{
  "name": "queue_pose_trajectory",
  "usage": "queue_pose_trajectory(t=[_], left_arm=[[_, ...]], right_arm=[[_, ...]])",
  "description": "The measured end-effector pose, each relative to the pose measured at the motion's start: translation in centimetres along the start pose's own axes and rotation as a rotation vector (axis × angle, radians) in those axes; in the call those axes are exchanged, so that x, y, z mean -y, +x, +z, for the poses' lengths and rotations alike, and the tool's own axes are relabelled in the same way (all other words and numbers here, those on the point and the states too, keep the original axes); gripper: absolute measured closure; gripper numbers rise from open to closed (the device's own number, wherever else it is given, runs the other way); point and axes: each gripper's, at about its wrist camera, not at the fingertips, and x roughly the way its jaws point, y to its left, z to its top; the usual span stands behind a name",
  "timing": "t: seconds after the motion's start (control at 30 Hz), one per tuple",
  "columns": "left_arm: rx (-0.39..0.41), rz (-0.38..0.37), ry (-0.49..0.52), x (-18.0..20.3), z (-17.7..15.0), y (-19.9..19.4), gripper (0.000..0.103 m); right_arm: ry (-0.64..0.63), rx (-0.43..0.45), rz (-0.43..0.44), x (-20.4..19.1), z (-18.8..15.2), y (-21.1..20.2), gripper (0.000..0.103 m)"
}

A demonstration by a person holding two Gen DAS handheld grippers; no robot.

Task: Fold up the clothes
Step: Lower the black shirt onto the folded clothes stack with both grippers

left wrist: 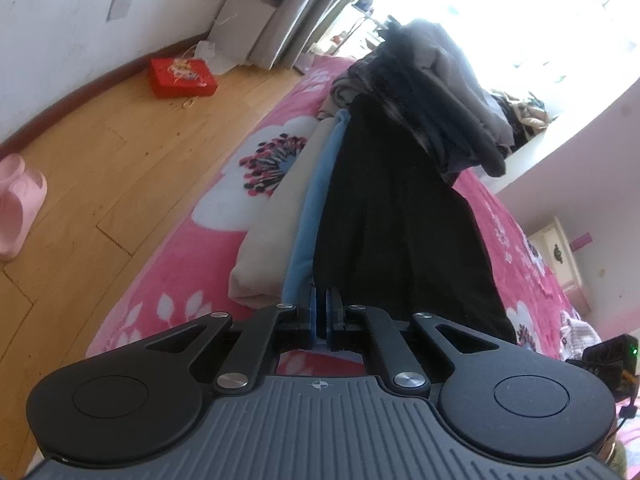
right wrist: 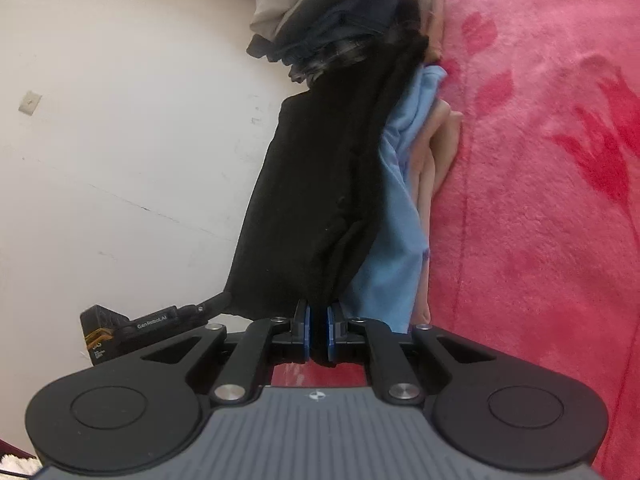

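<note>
A black garment [left wrist: 400,220] [right wrist: 320,180] is stretched between my two grippers above a pink flowered bed cover [left wrist: 160,272] [right wrist: 520,200]. My left gripper [left wrist: 325,292] is shut on one near corner of it; in the right wrist view the same gripper [right wrist: 132,326] meets the cloth's lower left corner. My right gripper [right wrist: 318,304] is shut with black cloth pinched between its blue pads. Under the black garment lie a folded light blue garment [left wrist: 316,200] [right wrist: 400,220] and a beige one [left wrist: 276,220] [right wrist: 436,152].
A heap of dark and grey clothes [left wrist: 440,92] [right wrist: 328,12] sits at the far end of the bed. On the wooden floor [left wrist: 120,160] lie a red box [left wrist: 182,78] and a pink stool [left wrist: 20,204]. A white wall [right wrist: 120,120] is on the other side.
</note>
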Motion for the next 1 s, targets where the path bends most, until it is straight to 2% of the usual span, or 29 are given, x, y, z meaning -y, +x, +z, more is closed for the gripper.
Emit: queue_pose_trajectory(t=[0.2,0.3,0.43,0.53,0.63,0.77,0.83,0.93,1.0], left_arm=[[-0.005,-0.004,0.002,0.1,-0.9,-0.7,0.101],[-0.001,-0.005,-0.003,0.1,-1.1,-0.8,0.101],[0.002,-0.018,0.007,0.4,-1.0,-1.3,0.101],[-0.021,-0.021,-0.006,0.0,-1.6,-0.6,0.101],[-0.056,-0.006,-0.001,-0.5,-2.4,0.7,0.101],[-0.066,0.009,0.018,-0.8,-2.5,1.2,0.101],[-0.072,0.034,0.059,-0.7,-2.2,0.9,0.100],[-0.073,0.100,0.135,-0.4,-2.0,-0.5,0.099],[-0.046,0.129,0.154,-0.7,-1.4,-2.0,0.099]], right_arm=[[-0.002,-0.003,0.008,0.3,-0.1,-0.5,0.094],[0.038,-0.005,0.039,0.8,-0.1,-0.8,0.094],[0.023,-0.001,0.061,0.1,0.1,-1.2,0.094],[0.019,-0.019,0.038,1.0,-0.2,-0.9,0.094],[0.033,-0.044,-0.031,2.9,-0.9,0.3,0.094],[0.077,-0.036,-0.026,4.1,-1.5,0.8,0.093],[0.066,-0.030,-0.038,3.8,-1.7,0.6,0.088],[0.001,0.001,-0.105,3.1,-1.9,-0.6,0.071],[-0.048,0.034,-0.149,2.6,-2.1,-1.8,0.071]])
